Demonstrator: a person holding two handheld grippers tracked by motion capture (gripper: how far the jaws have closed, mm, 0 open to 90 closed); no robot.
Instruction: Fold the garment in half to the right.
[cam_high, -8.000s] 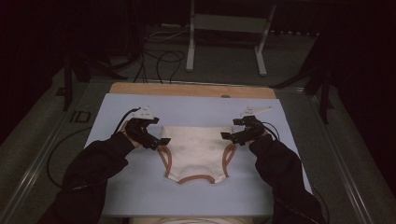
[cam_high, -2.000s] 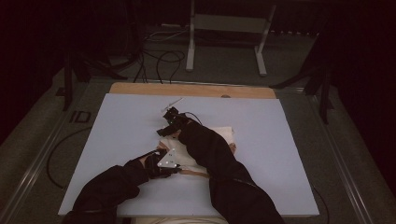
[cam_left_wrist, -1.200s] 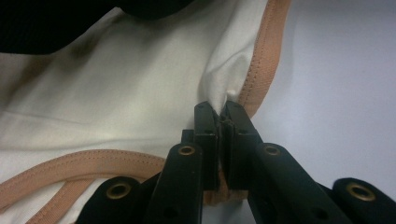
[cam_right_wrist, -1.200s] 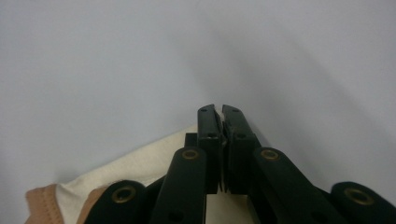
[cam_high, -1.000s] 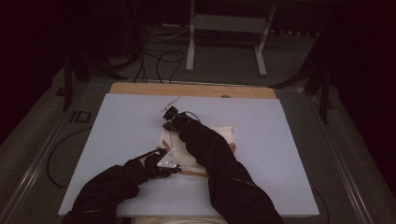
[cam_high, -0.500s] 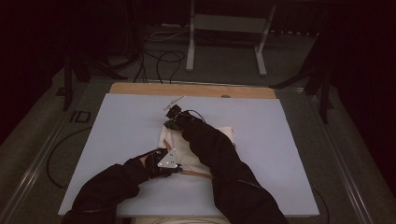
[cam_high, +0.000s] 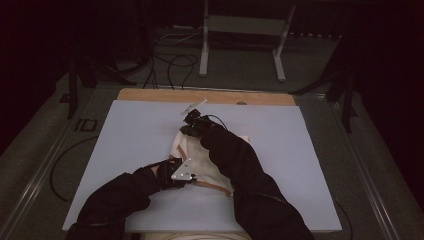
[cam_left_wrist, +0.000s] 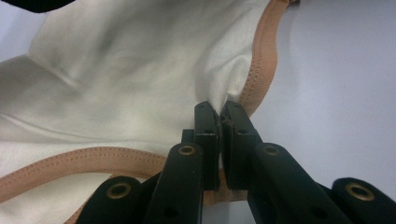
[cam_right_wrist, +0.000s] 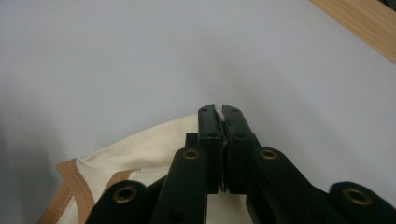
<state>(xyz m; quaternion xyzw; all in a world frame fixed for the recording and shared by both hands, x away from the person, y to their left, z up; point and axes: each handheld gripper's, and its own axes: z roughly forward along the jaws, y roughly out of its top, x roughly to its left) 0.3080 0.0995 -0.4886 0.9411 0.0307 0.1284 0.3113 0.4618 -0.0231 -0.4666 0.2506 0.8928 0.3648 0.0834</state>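
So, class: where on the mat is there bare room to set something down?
Bare mat lies left of the garment, and between it and the right edge. Crowded: the middle, where left gripper and right gripper pinch the cloth.

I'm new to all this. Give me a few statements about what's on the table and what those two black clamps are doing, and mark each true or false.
1. The cream garment has tan trim along its edges. True.
2. The left gripper stands wide open above the cloth. False: its jaws are shut on the garment beside the trim.
3. The right gripper pinches cream fabric. True.
4. The garment lies on a red mat. False: the mat is pale blue-grey.
5. The person's right arm reaches across the garment toward the table's far side. True.
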